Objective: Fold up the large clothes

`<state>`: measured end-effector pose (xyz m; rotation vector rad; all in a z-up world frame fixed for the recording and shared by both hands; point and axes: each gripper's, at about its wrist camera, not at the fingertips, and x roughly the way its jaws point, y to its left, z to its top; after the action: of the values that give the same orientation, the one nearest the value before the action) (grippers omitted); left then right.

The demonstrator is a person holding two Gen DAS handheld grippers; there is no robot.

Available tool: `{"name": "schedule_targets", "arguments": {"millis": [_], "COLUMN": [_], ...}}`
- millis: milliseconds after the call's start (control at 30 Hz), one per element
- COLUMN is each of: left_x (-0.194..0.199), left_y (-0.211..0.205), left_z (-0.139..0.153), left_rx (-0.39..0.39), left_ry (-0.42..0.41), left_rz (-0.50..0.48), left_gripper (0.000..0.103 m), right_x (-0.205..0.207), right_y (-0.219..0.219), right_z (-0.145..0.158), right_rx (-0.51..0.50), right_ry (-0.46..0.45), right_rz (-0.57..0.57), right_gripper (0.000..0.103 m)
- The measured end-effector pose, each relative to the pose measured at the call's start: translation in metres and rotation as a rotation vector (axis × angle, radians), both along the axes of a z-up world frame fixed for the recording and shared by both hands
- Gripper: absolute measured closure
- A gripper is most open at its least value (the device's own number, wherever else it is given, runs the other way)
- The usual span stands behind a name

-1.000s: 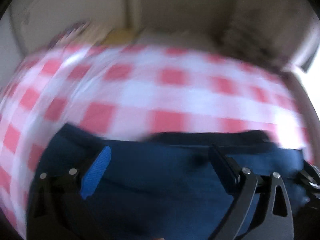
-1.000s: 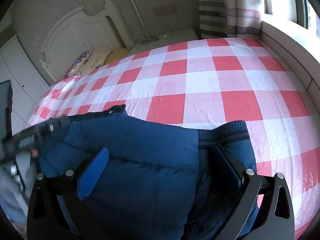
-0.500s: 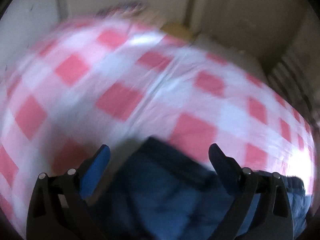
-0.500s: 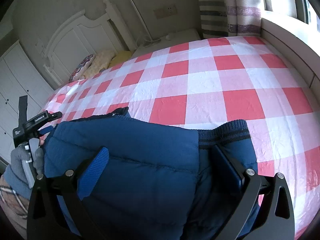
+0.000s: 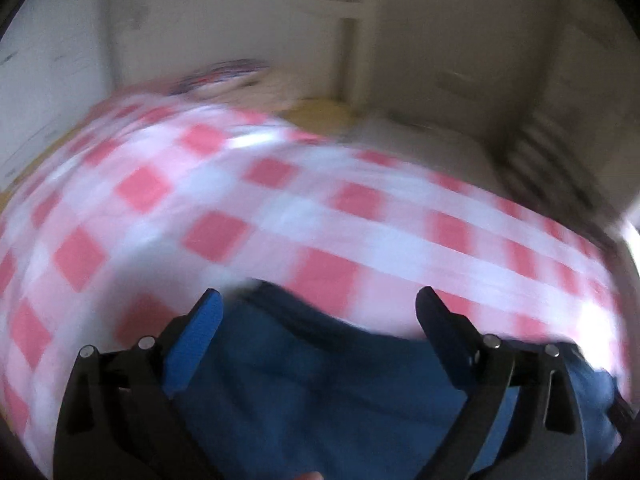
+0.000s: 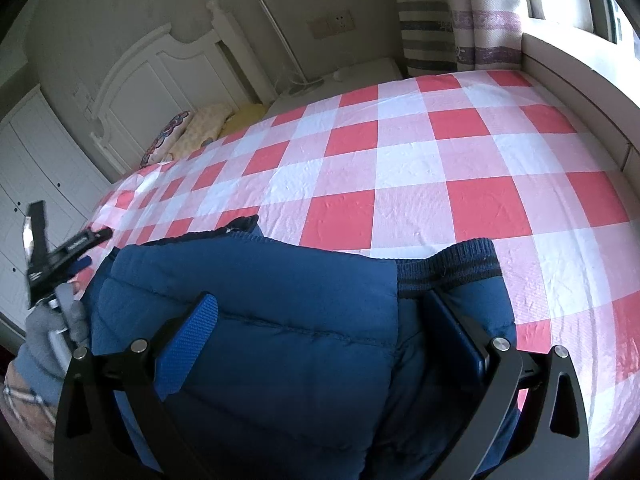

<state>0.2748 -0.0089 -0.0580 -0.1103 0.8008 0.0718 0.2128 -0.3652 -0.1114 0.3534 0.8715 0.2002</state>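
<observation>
I see the blue padded jacket [image 6: 256, 320] on the checked bedsheet [image 6: 440, 160], filling my right gripper [image 6: 320, 320] view toward 6 o'clock; jaws wide. My left gripper [image 5: 320, 312], also wide, hovers over its 9 o'clock edge.

One blue jacket [image 6: 280, 320], two pillows [image 6: 208, 124], two grippers [image 6: 316, 312].

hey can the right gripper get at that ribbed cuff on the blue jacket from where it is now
Probably yes. The right gripper is open above the blue puffer jacket, and the ribbed cuff lies exposed on top, just ahead of its right finger, nothing covering it. The left gripper is off at the jacket's far side.
</observation>
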Motion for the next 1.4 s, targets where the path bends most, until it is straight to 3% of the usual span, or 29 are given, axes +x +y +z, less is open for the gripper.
{"name": "schedule_targets", "arguments": {"millis": [133,200,233,367,433,500,600,700,733,867,933,967,1067,1133,1200,1267,1400], "left_x": [-0.006,-0.005,-0.006,-0.008,-0.005,-0.004,-0.005,-0.003,-0.003,-0.009,-0.035,-0.045,-0.072,-0.077,-0.084,-0.083,-0.081], "left_y": [-0.066,-0.091,-0.094,-0.081,-0.075,-0.072,-0.070,-0.062,-0.059,-0.051,-0.029,-0.022,-0.014,-0.019,-0.027,-0.033,-0.020], "left_z": [-0.012,-0.039,-0.043,-0.046,-0.049,-0.050,-0.050,-0.049,-0.049,-0.039,-0.021,-0.016,-0.016,-0.042,-0.046,-0.048,-0.042], "left_rx": [0.103,0.216,0.226,0.143,0.112,0.090,0.065,0.014,-0.004,-0.009,-0.090,-0.108,-0.060,0.018,0.079,0.124,0.066], "left_ry": [0.092,0.171,0.156,0.144,0.136,0.125,0.119,0.118,0.118,0.160,0.129,0.113,0.103,0.142,0.095,0.098,0.120], "left_rz": [-0.239,-0.282,-0.278,-0.273,-0.271,-0.268,-0.270,-0.271,-0.271,-0.295,-0.303,-0.304,-0.331,-0.339,-0.329,-0.325,-0.348], "left_gripper": [0.002,0.002,0.002,0.002,0.002,0.002,0.002,0.002,0.002,0.003,0.002,0.002,0.002,0.002,0.002,0.002,0.002], "right_x": [0.000,0.000,0.001,0.004,0.005,-0.004,-0.012,0.001,0.005,0.008,-0.003,-0.017,-0.056,-0.068,-0.068,-0.066,-0.063], "right_y": [0.002,0.004,0.005,0.006,0.012,0.028,0.061,0.108,0.112,0.099,0.101,0.106,0.136,0.159,0.177,0.172,0.164], "right_z": [0.000,0.000,-0.001,0.001,0.008,0.028,0.040,0.013,0.007,0.006,0.017,0.028,0.050,0.041,0.015,0.012,0.013], "right_rx": [-0.014,-0.027,-0.029,-0.040,-0.105,-0.184,-0.212,-0.434,-0.456,-0.384,-0.420,-0.408,-0.388,-0.438,-0.515,-0.464,-0.420], "right_ry": [0.005,0.009,0.010,0.032,0.066,0.023,-0.038,0.059,0.082,0.128,0.157,0.128,0.025,0.032,0.057,0.056,0.076], "right_rz": [0.000,0.000,0.001,0.008,-0.005,-0.048,-0.032,0.047,0.047,0.034,-0.028,-0.039,0.052,0.108,0.129,0.115,0.116], "right_gripper": [0.005,0.005,0.005,0.005,0.006,0.006,0.006,0.007,0.006,0.005,0.006,0.006,0.005,0.005,0.005,0.005,0.005]}}
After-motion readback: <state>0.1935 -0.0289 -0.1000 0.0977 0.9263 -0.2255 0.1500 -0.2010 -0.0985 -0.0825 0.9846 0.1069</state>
